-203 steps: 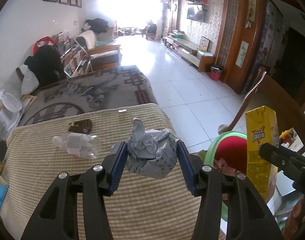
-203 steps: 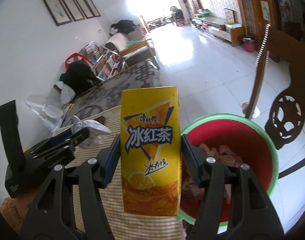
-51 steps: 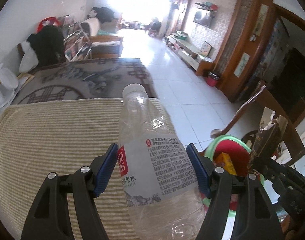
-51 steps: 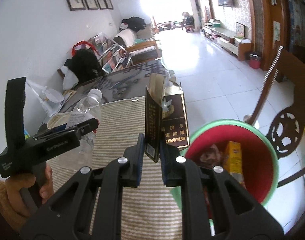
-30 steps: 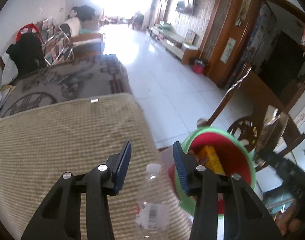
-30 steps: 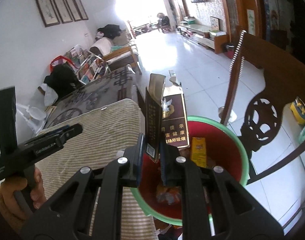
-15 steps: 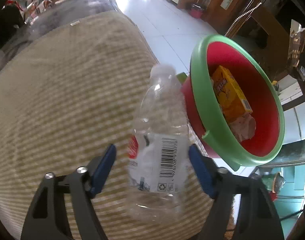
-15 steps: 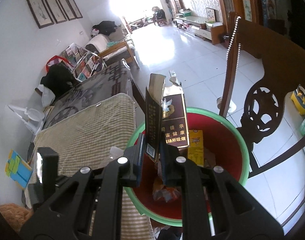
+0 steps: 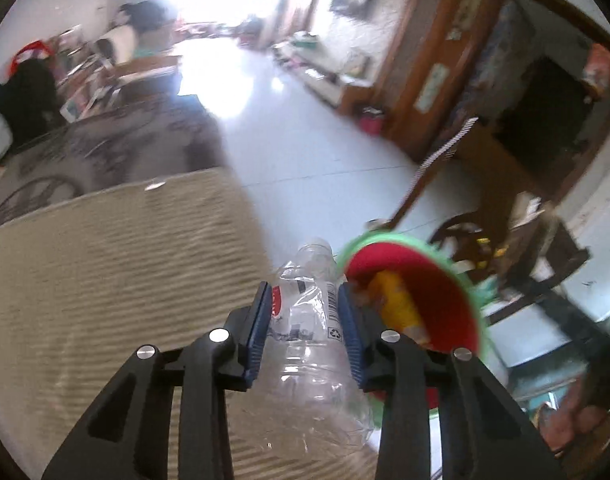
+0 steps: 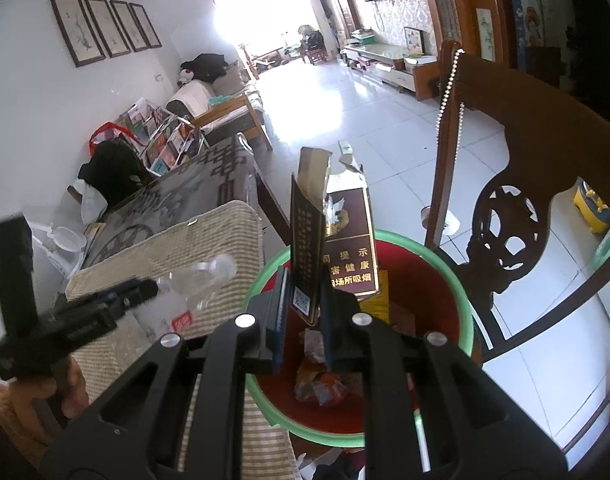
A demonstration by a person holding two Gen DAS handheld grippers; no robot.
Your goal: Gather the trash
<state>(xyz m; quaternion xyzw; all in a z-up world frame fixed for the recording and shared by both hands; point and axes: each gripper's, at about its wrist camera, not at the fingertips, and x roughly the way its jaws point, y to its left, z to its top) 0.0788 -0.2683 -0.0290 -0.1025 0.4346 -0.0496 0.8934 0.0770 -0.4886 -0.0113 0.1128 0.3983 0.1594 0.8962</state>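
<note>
Left wrist view: my left tongs (image 9: 303,330) are closing on the bottle (image 9: 305,320), blue pads pressed to both sides of its label.
Bottle: clear, crumpled plastic, cap end pointing away from me, just beside the bin's (image 9: 471,300) near rim and over the edge of the striped cloth (image 9: 105,280).
Bin: red inside with a green rim, standing off the cloth's right edge on the white floor.
In the bin: a yellow carton (image 9: 397,308) leans against the inner wall.
Beyond the bin: a dark wooden chair (image 9: 517,248), blurred.
Right wrist view: my right tongs (image 10: 303,320) are pressed together on the box (image 10: 309,248), a brown and gold cigarette pack with its lid flap torn open.
Box: upright in my grip, directly over the bin's (image 10: 465,320) open mouth.
Under the box: crumpled paper and wrappers (image 10: 321,380) on the bin's floor, plus the yellow carton (image 10: 375,304).
Left of the bin: my other tongs (image 10: 141,290) with the bottle (image 10: 197,284) above the cloth (image 10: 209,224), my left hand (image 10: 71,390) on the handle.
Right of the bin: the carved chair (image 10: 513,216), its back near the rim.
Far past the bin: a patterned grey cover (image 10: 185,196) behind the cloth.
</note>
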